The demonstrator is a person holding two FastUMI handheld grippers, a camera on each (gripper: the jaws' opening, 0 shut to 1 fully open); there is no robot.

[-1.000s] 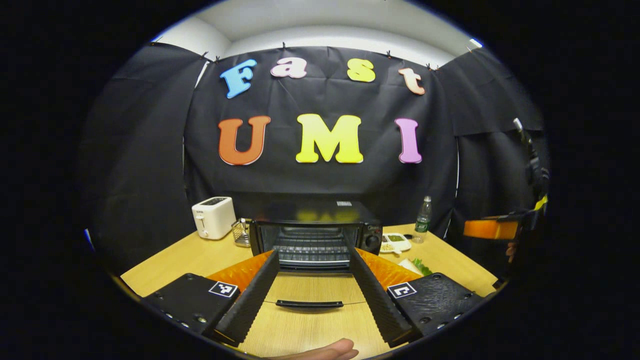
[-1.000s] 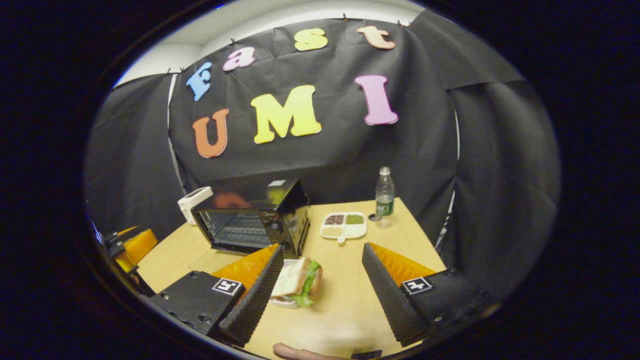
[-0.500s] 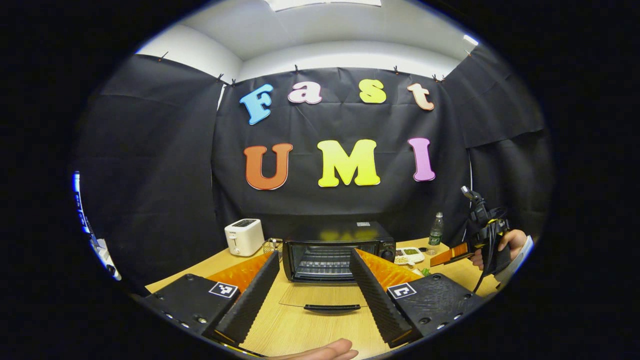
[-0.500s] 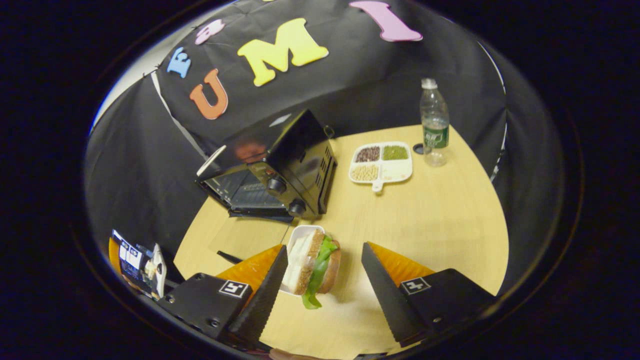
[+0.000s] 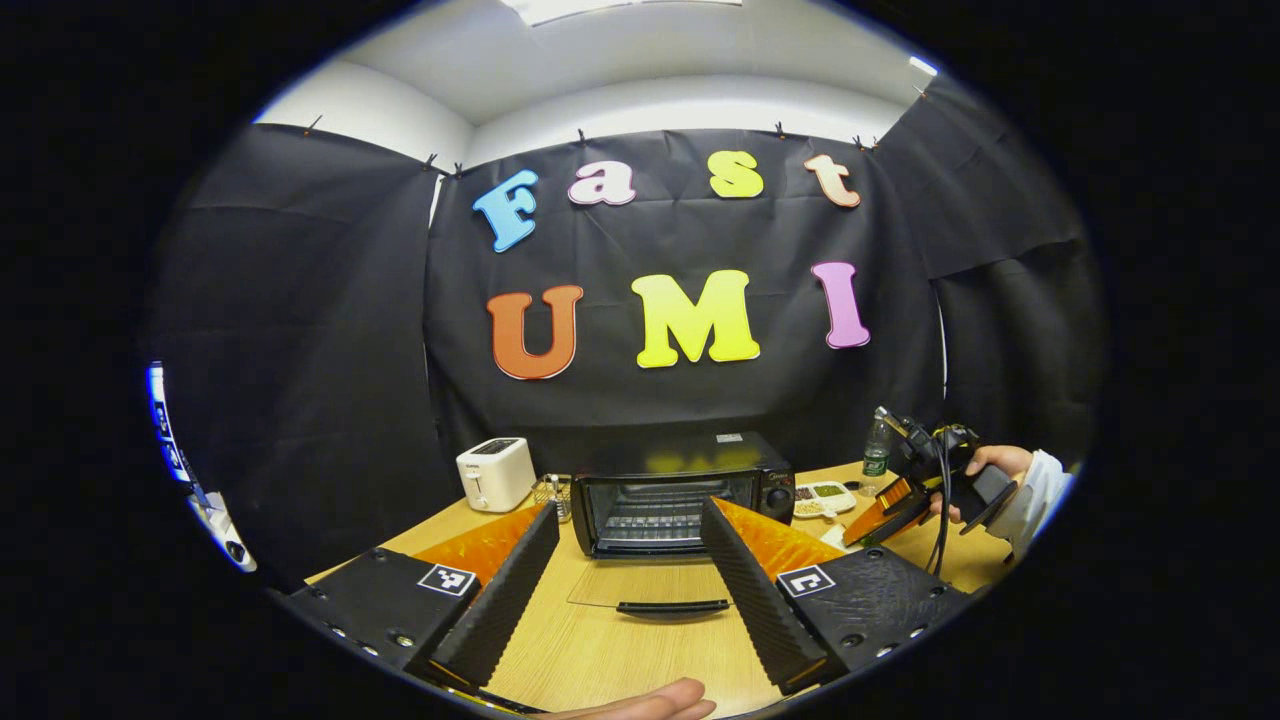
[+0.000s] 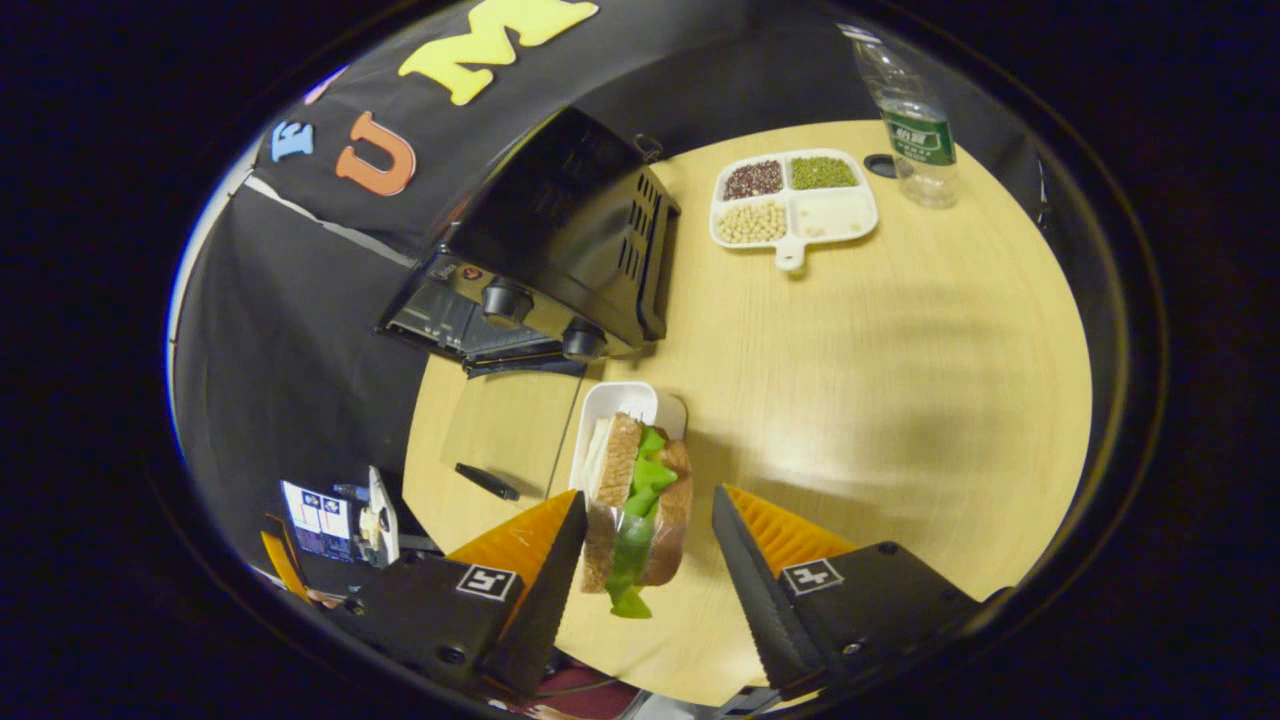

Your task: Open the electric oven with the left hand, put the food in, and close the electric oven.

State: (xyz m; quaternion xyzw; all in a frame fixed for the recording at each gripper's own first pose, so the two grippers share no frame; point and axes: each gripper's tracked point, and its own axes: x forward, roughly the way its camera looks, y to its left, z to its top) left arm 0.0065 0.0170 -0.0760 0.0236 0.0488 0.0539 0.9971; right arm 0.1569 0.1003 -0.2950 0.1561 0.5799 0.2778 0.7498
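Two hand-held grippers agape | wooden table (image 6: 900,380) | oven (image 5: 680,495) open | black-draped booth

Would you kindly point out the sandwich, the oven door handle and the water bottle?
sandwich (image 6: 640,500): right gripper view, lettuce layer.
oven door handle (image 5: 672,606): left gripper view, bar's middle.
water bottle (image 6: 917,135): right gripper view, label.

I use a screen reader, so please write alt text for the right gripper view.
The right claw, open, straddles a sandwich standing on edge in a small white tray on a wooden table. Beyond stands a black electric oven with its door folded down, a divided dish of beans and a water bottle.
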